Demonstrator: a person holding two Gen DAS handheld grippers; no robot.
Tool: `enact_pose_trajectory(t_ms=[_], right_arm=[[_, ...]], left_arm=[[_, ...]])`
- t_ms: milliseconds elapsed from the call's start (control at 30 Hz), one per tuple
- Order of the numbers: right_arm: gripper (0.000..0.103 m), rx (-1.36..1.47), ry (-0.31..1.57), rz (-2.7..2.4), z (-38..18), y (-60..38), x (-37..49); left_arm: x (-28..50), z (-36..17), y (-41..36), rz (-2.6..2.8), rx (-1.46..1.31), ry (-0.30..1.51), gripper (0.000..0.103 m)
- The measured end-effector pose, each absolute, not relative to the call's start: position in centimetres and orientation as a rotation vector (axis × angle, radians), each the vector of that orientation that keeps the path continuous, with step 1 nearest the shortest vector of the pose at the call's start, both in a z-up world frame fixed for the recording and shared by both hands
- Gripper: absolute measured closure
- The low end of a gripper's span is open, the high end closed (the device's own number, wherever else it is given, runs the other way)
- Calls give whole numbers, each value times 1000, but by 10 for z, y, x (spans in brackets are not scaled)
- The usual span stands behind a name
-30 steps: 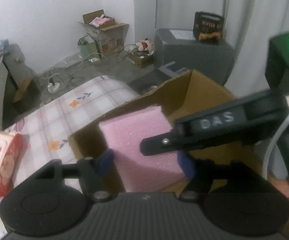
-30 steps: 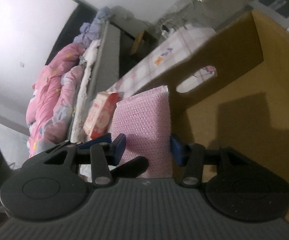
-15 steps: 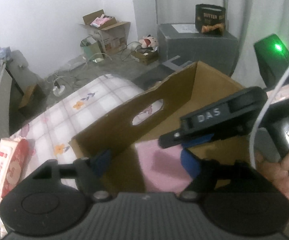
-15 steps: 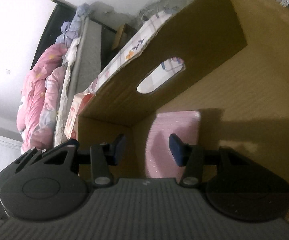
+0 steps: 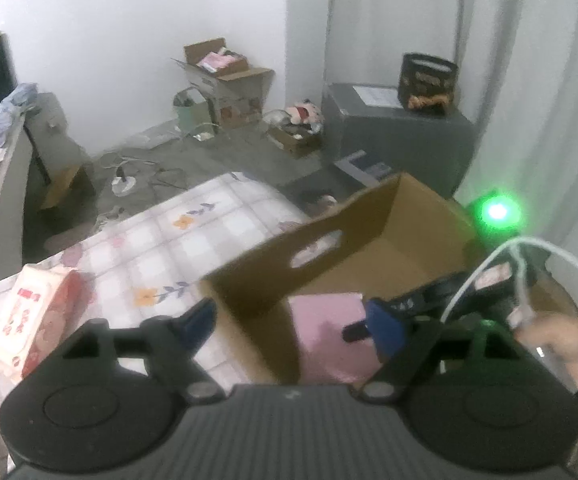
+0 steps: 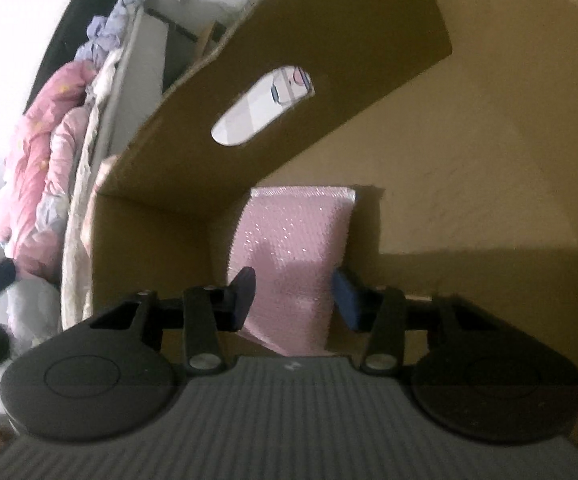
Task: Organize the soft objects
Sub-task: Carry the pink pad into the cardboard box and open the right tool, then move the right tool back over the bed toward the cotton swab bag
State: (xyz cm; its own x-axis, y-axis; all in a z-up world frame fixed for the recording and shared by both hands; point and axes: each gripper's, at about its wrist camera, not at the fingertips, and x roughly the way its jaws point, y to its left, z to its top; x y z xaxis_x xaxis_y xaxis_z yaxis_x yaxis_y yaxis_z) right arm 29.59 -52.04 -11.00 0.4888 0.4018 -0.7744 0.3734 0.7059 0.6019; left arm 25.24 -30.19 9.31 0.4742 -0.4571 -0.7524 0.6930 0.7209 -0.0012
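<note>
A pink soft pad (image 6: 293, 248) lies on the floor of an open cardboard box (image 6: 469, 152), against its wall with the handle hole. My right gripper (image 6: 293, 300) is inside the box, its fingers wide apart on either side of the pad and not pressing it. In the left wrist view the pad (image 5: 325, 332) shows inside the box (image 5: 401, 216). My left gripper (image 5: 289, 324) is open and empty, straddling the box's near wall. The right gripper's fingers (image 5: 409, 308) reach into the box from the right.
The box stands on a flowered checked sheet (image 5: 177, 240). A red and white tissue pack (image 5: 29, 320) lies on it to the left. Pink bedding (image 6: 41, 184) is piled beyond. Cardboard boxes (image 5: 225, 80) and a grey cabinet (image 5: 393, 128) stand on the floor behind.
The right gripper carried the pink pad down into the box and opened, leaving it on the box floor. The left gripper pulled back and up, away from the pad.
</note>
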Motion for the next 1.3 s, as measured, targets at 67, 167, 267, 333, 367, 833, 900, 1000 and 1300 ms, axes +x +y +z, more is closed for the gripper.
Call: enact_pose_trajectory(t_ms=[67, 167, 267, 333, 367, 833, 900, 1000, 1300], right_arm=[[69, 831, 1099, 32, -115, -517, 304], [70, 817, 1085, 53, -116, -510, 318], [70, 789, 1082, 75, -116, -502, 334], [70, 761, 1081, 91, -115, -500, 340], [70, 738, 1080, 99, -113, -497, 344], [67, 588, 1031, 89, -102, -477, 355], [58, 524, 1025, 50, -97, -478, 347], [42, 421, 1002, -8, -79, -476, 336], [12, 163, 804, -23, 36, -432, 268]], left_arm=[[255, 98, -290, -698, 304, 802, 19], [258, 101, -267, -661, 268, 802, 17], [261, 100, -244, -614, 240, 808, 17], [262, 97, -229, -579, 227, 813, 17], [262, 96, -223, -563, 223, 815, 17], [235, 80, -131, -400, 125, 850, 13], [226, 78, -117, -392, 97, 846, 12], [215, 77, -100, -381, 72, 844, 11], [177, 83, -56, -382, 18, 769, 6]])
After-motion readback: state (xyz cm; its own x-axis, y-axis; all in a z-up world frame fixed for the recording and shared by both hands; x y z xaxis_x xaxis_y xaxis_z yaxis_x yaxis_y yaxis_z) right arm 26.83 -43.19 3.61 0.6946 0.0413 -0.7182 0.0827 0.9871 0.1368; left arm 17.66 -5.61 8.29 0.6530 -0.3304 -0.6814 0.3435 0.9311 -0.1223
